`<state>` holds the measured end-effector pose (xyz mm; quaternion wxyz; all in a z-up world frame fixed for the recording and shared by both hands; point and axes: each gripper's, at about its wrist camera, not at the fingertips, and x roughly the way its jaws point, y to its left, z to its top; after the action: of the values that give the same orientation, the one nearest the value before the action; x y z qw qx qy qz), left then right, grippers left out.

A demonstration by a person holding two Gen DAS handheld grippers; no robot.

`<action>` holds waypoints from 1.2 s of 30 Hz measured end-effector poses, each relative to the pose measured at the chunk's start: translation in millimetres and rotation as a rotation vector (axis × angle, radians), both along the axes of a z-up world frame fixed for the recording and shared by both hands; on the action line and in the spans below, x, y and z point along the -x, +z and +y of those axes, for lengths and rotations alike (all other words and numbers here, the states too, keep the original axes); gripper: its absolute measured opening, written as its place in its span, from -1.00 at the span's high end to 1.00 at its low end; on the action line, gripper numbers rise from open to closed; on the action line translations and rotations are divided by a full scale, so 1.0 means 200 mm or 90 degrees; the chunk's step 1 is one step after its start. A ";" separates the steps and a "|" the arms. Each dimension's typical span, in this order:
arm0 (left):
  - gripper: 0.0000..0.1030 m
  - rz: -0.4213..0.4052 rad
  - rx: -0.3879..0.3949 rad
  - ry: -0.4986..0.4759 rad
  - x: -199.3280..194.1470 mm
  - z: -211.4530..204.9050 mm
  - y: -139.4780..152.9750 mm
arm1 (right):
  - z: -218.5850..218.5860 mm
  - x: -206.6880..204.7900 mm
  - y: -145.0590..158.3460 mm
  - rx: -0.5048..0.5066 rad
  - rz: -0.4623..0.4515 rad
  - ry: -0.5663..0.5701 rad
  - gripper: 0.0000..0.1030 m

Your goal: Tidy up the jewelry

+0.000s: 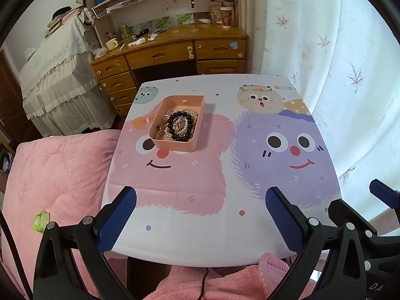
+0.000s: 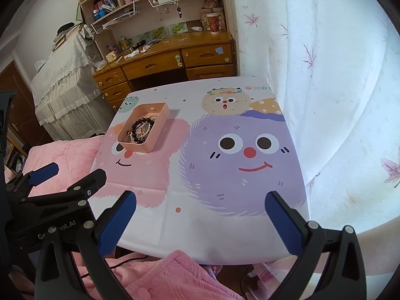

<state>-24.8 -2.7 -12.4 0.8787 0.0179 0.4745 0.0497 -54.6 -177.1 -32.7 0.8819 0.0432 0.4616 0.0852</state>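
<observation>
A pink open box (image 1: 186,100) stands on the table's cartoon cloth (image 1: 200,225), left of centre. It holds a heap of jewelry: a black bead bracelet (image 1: 180,125), pearl strands and chains. The box (image 2: 160,111) and the bracelet (image 2: 140,131) also show in the right wrist view. My left gripper (image 1: 201,200) is open and empty over the table's near edge, well short of the box. My right gripper (image 2: 200,202) is open and empty to the right of it, also at the near edge. The left gripper shows in the right wrist view (image 2: 75,175).
A pink quilt (image 1: 55,180) lies left of the table and pink cloth (image 1: 220,282) lies below its near edge. A wooden desk (image 1: 170,52) with shelves stands behind. A white curtain (image 1: 350,75) hangs on the right. A cable (image 1: 203,282) runs under the table edge.
</observation>
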 end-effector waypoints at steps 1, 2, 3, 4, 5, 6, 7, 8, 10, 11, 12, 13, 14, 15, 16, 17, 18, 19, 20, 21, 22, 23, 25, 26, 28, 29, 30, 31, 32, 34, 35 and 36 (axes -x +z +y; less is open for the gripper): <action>-0.98 0.000 0.000 0.000 0.00 0.00 0.00 | 0.00 0.00 0.00 0.001 0.000 0.000 -1.00; -0.98 0.001 0.001 0.000 0.00 0.01 0.00 | 0.01 -0.01 0.00 0.001 0.001 0.000 -1.00; -0.98 0.001 0.001 0.001 0.00 0.01 0.00 | 0.01 0.00 0.00 0.000 0.001 0.000 -1.00; -0.98 0.002 0.001 0.001 0.00 0.01 0.00 | 0.00 0.00 0.00 0.000 0.000 0.001 -1.00; -0.98 0.003 0.002 0.001 0.00 0.01 -0.01 | 0.01 -0.01 0.00 0.001 0.000 0.001 -1.00; -0.98 0.004 0.002 0.002 0.00 0.02 -0.01 | 0.01 -0.01 0.00 0.001 0.000 0.000 -1.00; -0.98 0.004 0.002 0.003 0.00 0.02 -0.01 | 0.01 -0.01 0.00 0.000 0.001 0.000 -1.00; -0.98 0.004 0.003 0.005 0.00 0.02 -0.01 | 0.01 -0.01 0.00 0.000 0.001 0.001 -1.00; -0.98 0.005 0.004 0.006 -0.01 0.03 -0.01 | 0.02 -0.01 0.00 0.001 0.000 0.003 -1.00; -0.98 0.006 0.005 0.007 -0.01 0.04 -0.01 | 0.02 -0.01 0.00 0.002 0.000 0.004 -1.00; -0.98 0.006 0.006 0.007 -0.01 0.04 -0.01 | 0.03 -0.01 0.00 0.002 0.001 0.003 -1.00; -0.98 0.006 0.006 0.007 -0.01 0.05 -0.02 | 0.03 -0.01 0.00 0.003 0.001 0.004 -1.00; -0.98 0.006 0.005 0.006 -0.01 0.05 -0.02 | 0.03 -0.01 0.00 0.004 0.001 0.002 -1.00; -0.98 0.006 0.006 0.006 -0.01 0.04 -0.01 | 0.03 -0.01 0.00 0.003 0.001 0.002 -1.00; -0.98 0.006 0.006 0.006 -0.01 0.05 -0.01 | 0.03 -0.02 0.00 0.003 0.002 0.001 -1.00; -0.98 0.007 0.006 0.005 -0.02 0.05 -0.02 | 0.04 -0.02 0.00 0.004 0.003 0.000 -1.00; -0.98 0.007 0.006 0.005 -0.02 0.05 -0.02 | 0.05 -0.02 -0.01 0.005 0.004 0.000 -1.00; -0.98 0.008 0.006 0.004 -0.02 0.06 -0.02 | 0.05 -0.03 -0.01 0.006 0.004 -0.001 -1.00; -0.98 0.009 0.006 0.004 -0.02 0.05 -0.02 | 0.06 -0.03 -0.01 0.006 0.006 -0.002 -1.00; -0.98 0.010 0.006 0.004 -0.03 0.06 -0.02 | 0.06 -0.04 -0.01 0.007 0.007 -0.003 -1.00; -0.98 0.011 0.006 0.003 -0.03 0.06 -0.02 | 0.06 -0.04 -0.01 0.007 0.008 -0.003 -1.00; -0.98 0.012 0.006 0.003 -0.03 0.06 -0.02 | 0.07 -0.05 -0.01 0.008 0.009 -0.004 -1.00; -0.98 0.015 0.006 0.004 -0.04 0.08 -0.02 | 0.07 -0.06 -0.01 0.008 0.011 -0.004 -1.00; -0.98 0.017 0.006 0.004 -0.05 0.08 -0.03 | 0.07 -0.06 -0.01 0.008 0.013 -0.003 -1.00; -0.98 0.019 0.006 0.006 -0.05 0.09 -0.03 | 0.07 -0.07 -0.01 0.009 0.016 -0.001 -1.00; -0.98 0.020 0.006 0.006 -0.06 0.09 -0.03 | 0.08 -0.07 -0.02 0.009 0.017 -0.001 -1.00; -0.98 0.021 0.006 0.007 -0.06 0.10 -0.03 | 0.08 -0.07 -0.02 0.010 0.018 0.000 -1.00; -0.98 0.021 0.006 0.008 -0.06 0.10 -0.03 | 0.08 -0.07 -0.02 0.010 0.019 0.001 -1.00; -0.98 0.021 0.005 0.009 -0.07 0.11 -0.04 | 0.09 -0.08 -0.02 0.010 0.020 0.002 -1.00; -0.98 0.020 0.004 0.010 -0.07 0.12 -0.04 | 0.09 -0.08 -0.02 0.010 0.020 0.003 -1.00; -0.98 0.020 0.004 0.011 -0.07 0.12 -0.04 | 0.10 -0.08 -0.02 0.011 0.020 0.004 -1.00; -0.98 0.019 0.003 0.011 -0.08 0.12 -0.04 | 0.10 -0.09 -0.02 0.011 0.020 0.004 -1.00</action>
<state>-9.2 22.2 -19.7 0.8710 0.0122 0.4880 0.0557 -37.1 -156.6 -35.8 0.8747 0.0353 0.4762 0.0833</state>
